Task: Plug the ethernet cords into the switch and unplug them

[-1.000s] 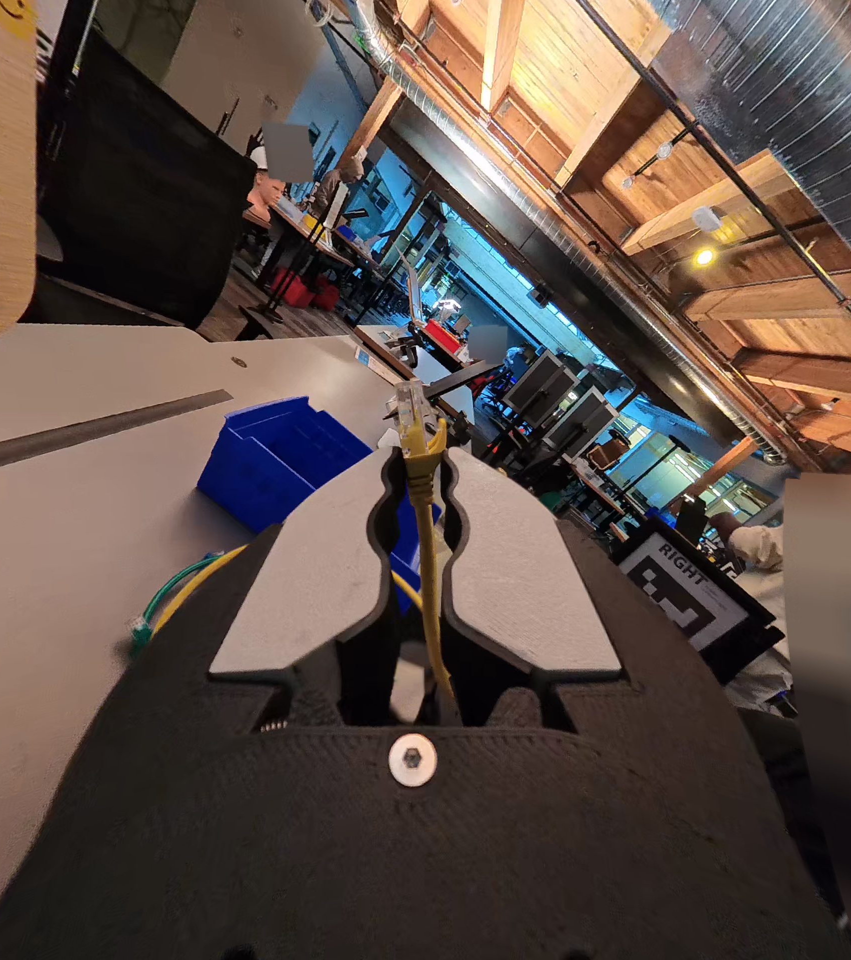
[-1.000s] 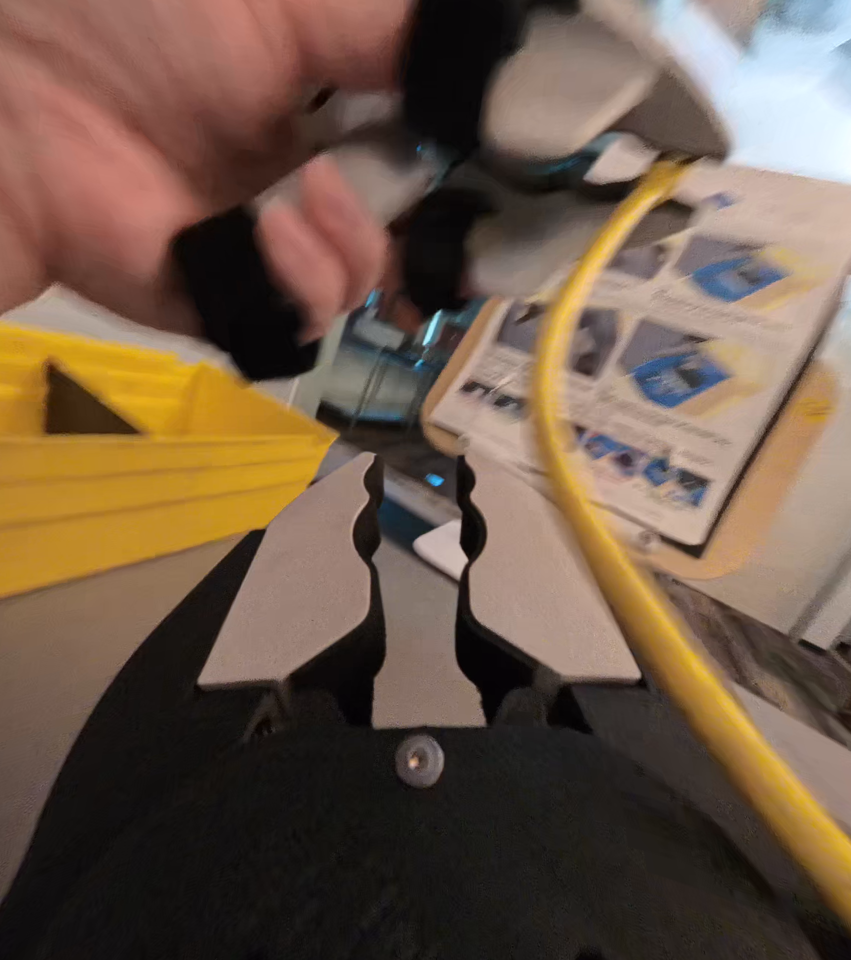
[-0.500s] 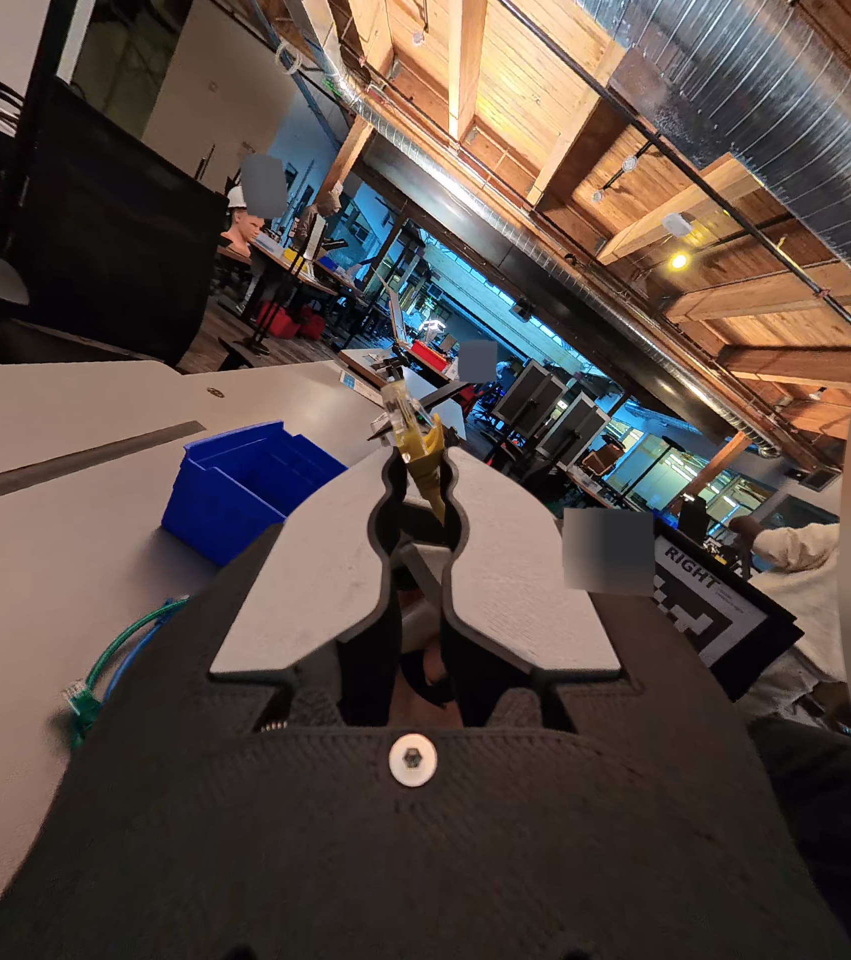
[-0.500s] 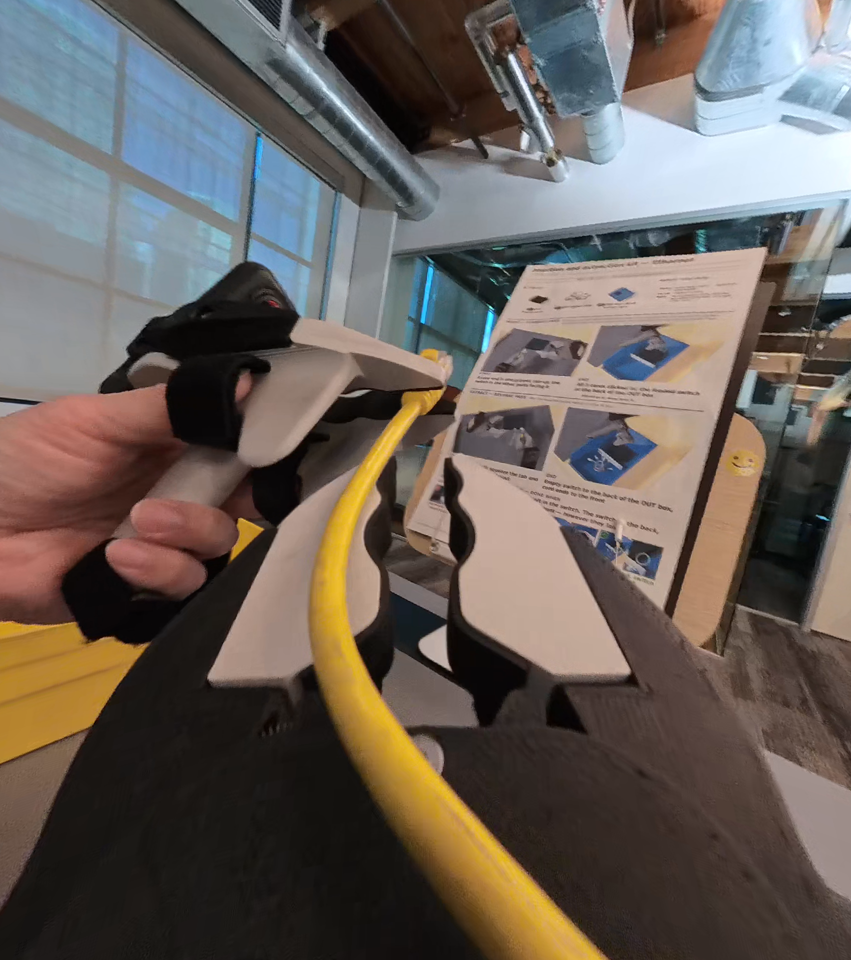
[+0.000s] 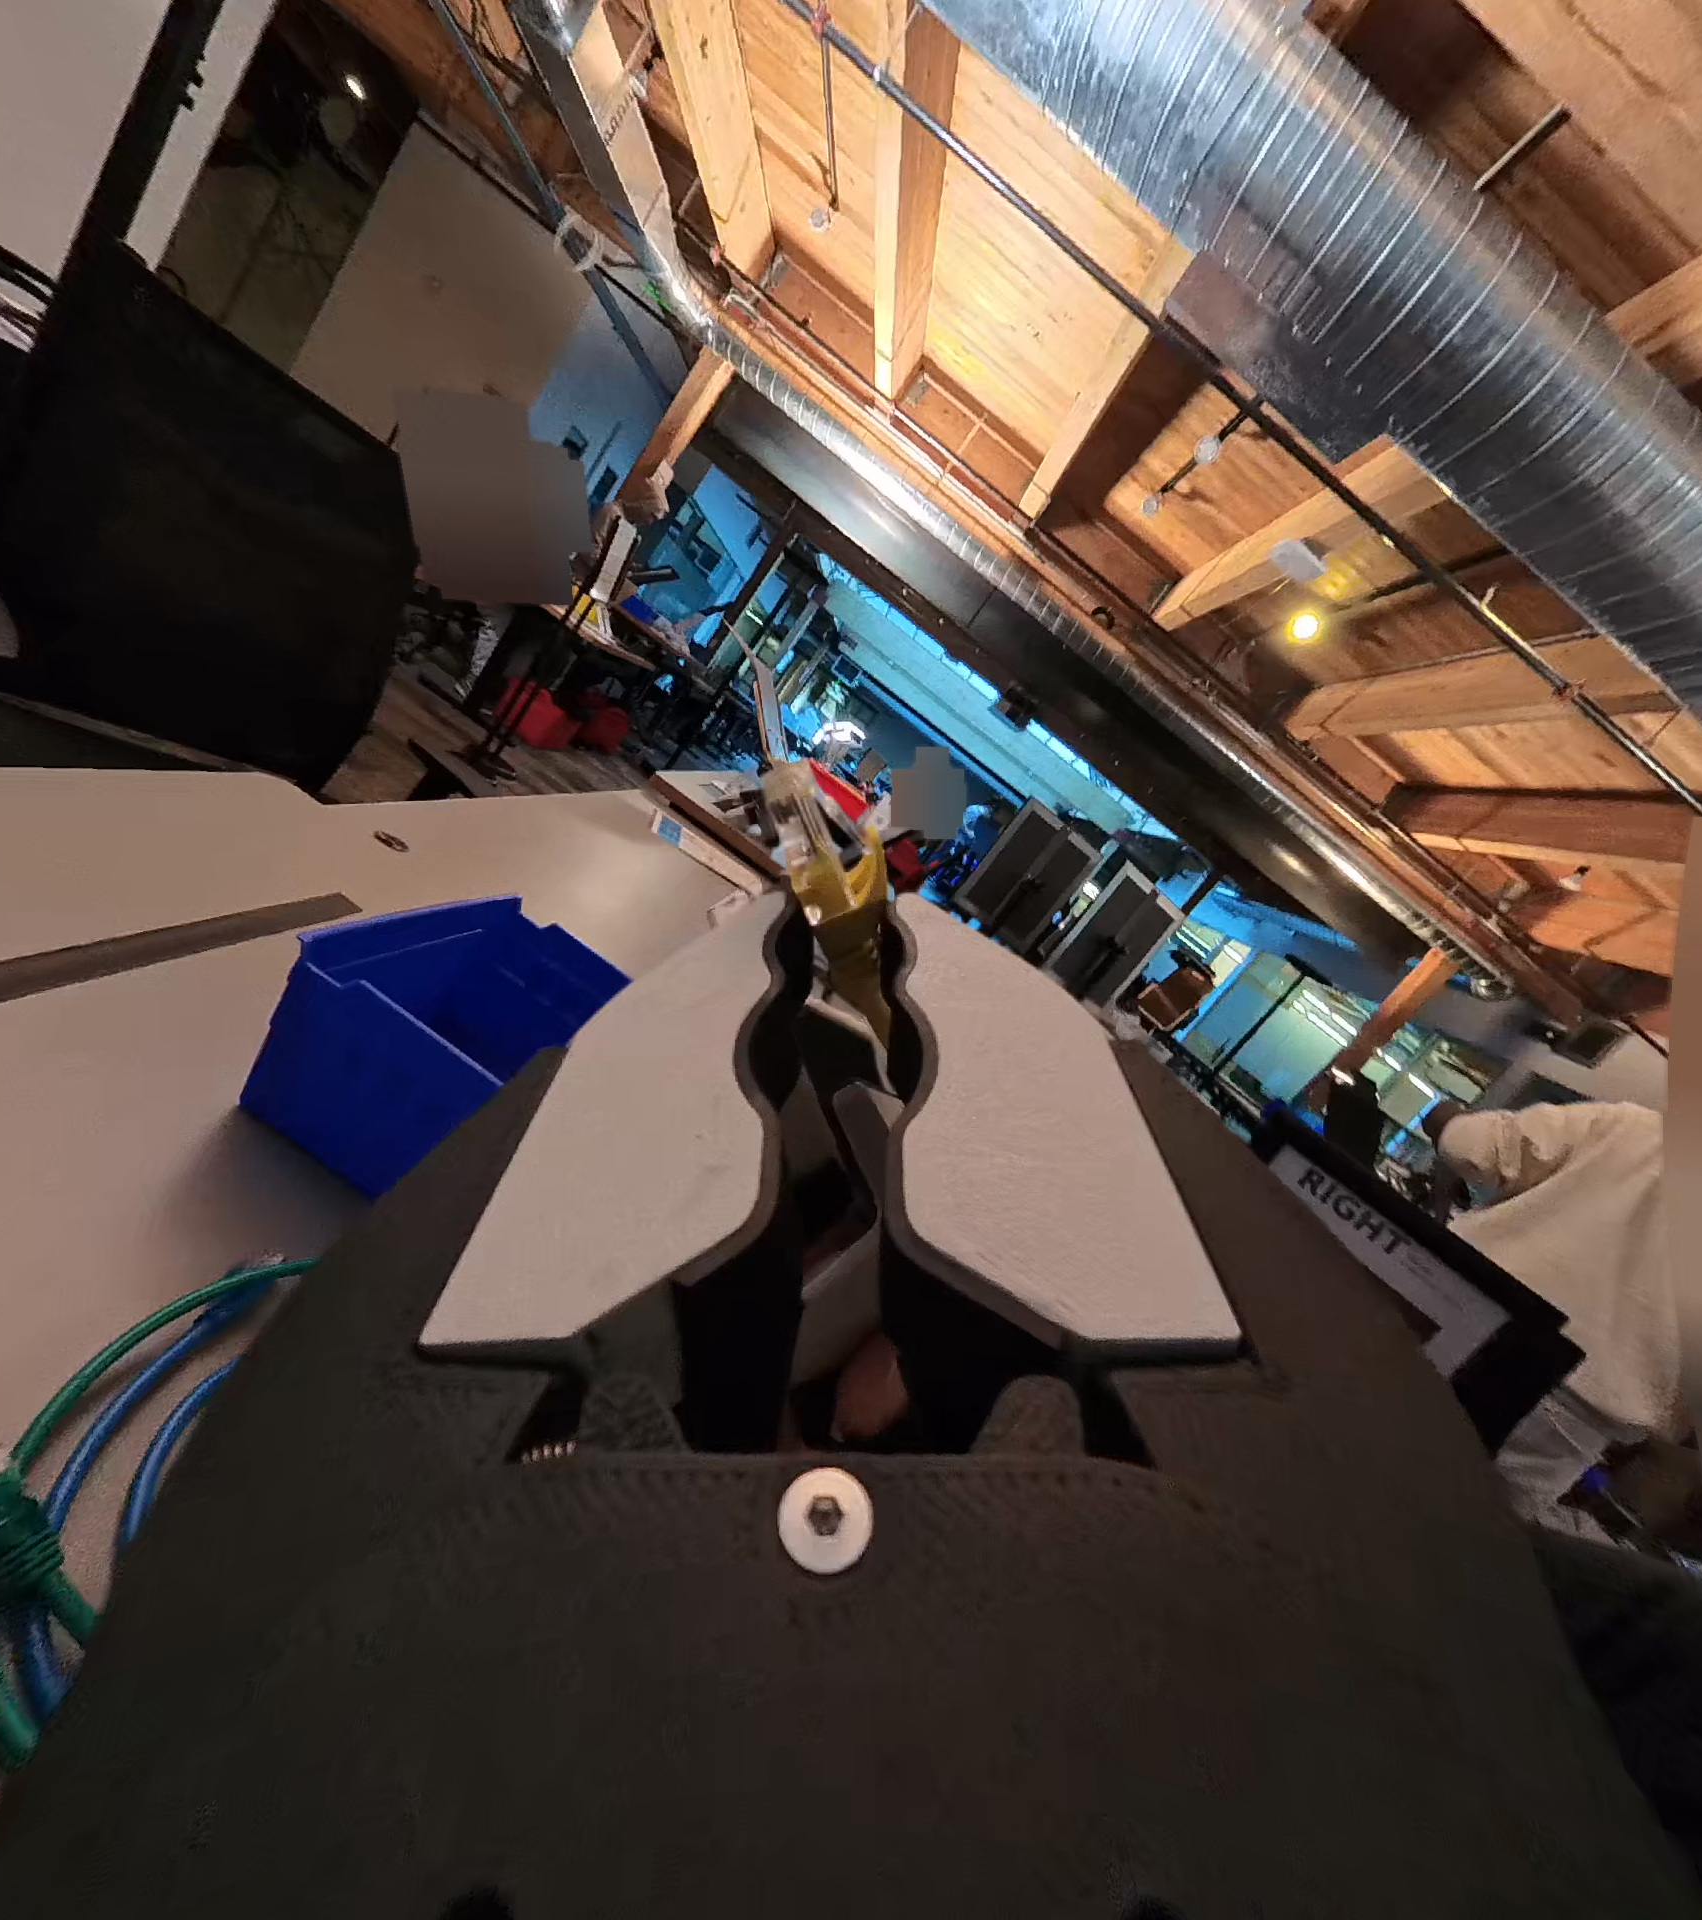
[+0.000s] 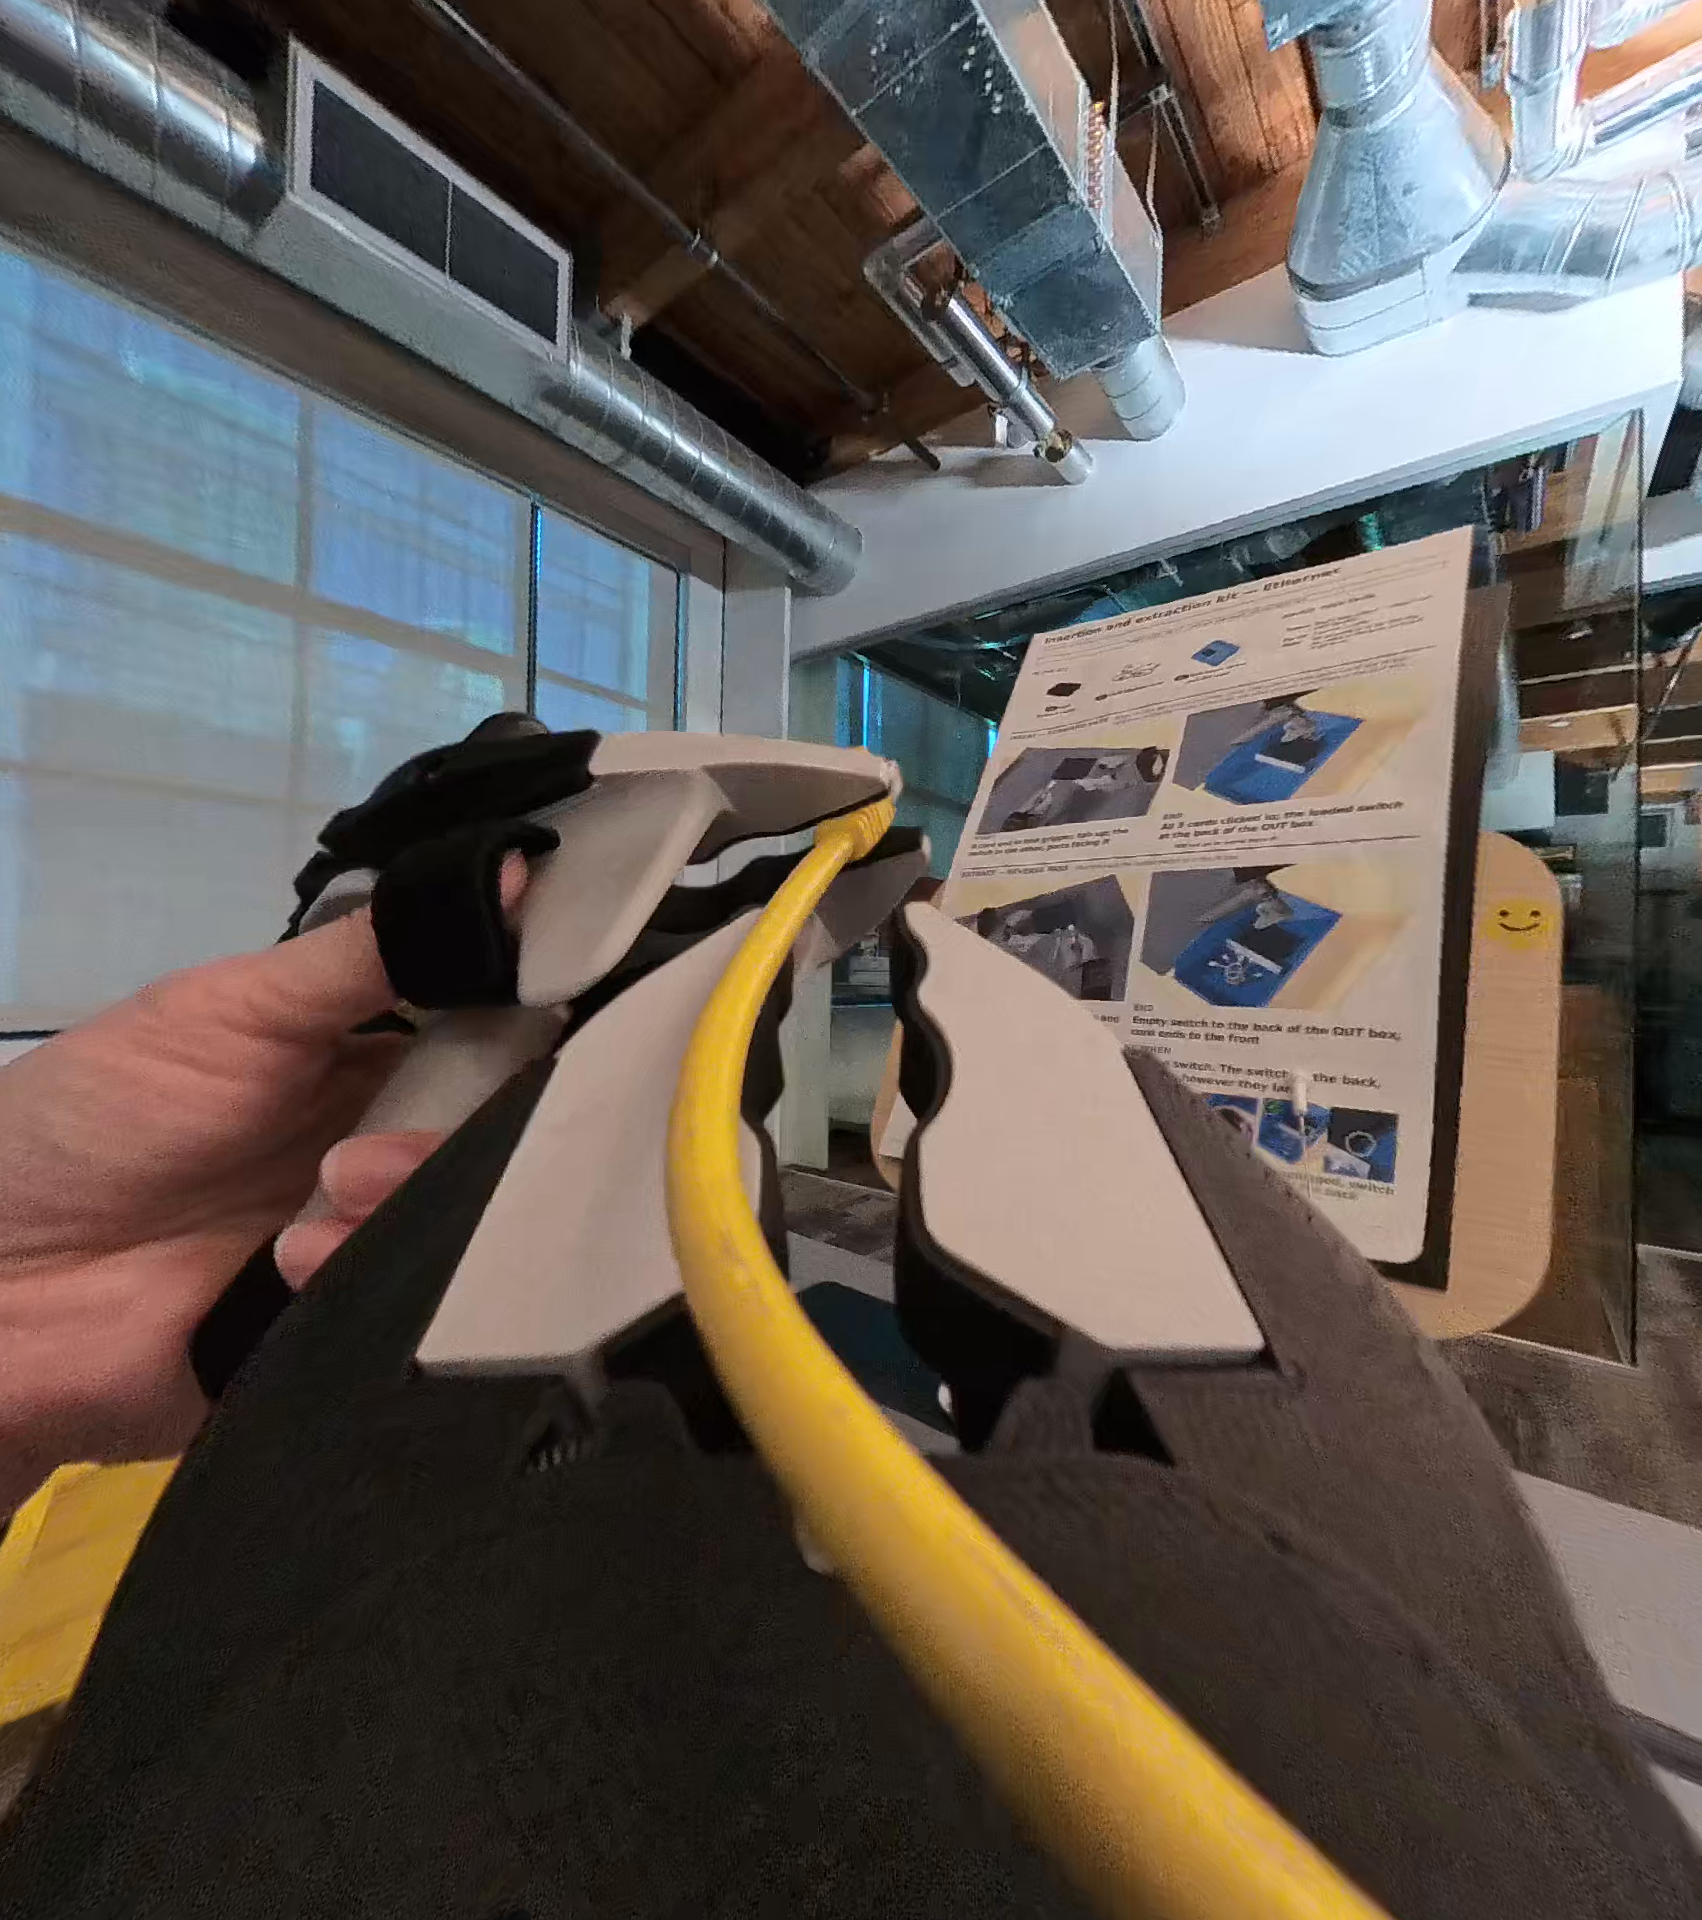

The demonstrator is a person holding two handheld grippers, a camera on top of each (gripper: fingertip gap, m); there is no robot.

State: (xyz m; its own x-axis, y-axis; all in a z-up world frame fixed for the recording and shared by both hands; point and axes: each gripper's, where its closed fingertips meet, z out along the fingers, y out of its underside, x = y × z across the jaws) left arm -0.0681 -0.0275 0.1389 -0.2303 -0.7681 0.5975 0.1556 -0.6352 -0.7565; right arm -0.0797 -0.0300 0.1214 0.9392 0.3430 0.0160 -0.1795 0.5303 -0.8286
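My left gripper (image 5: 842,914) is shut on the yellow ethernet cord's boot, and its clear plug (image 5: 793,826) sticks out past the tips, raised above the grey table (image 5: 78,1195). In the right wrist view the left gripper (image 6: 894,805) is held by a hand (image 6: 99,1195) just ahead and to the left. The yellow cord (image 6: 722,1143) hangs from it and runs down across the left finger of my right gripper (image 6: 847,935), which is open and holds nothing. The switch is not in view.
A blue bin (image 5: 411,1029) stands on the table ahead on the left. A green cord (image 5: 5,1538) and blue cords (image 5: 151,1455) lie at the near left. A yellow bin (image 6: 47,1579) is at the lower left, and an instruction board (image 6: 1221,883) stands ahead on the right. My left and right fingertips are right by each other.
The right gripper has swung up and now faces the left gripper, with the yellow cord lying across its left finger. The left gripper has kept its hold on the plug and drifted slightly.
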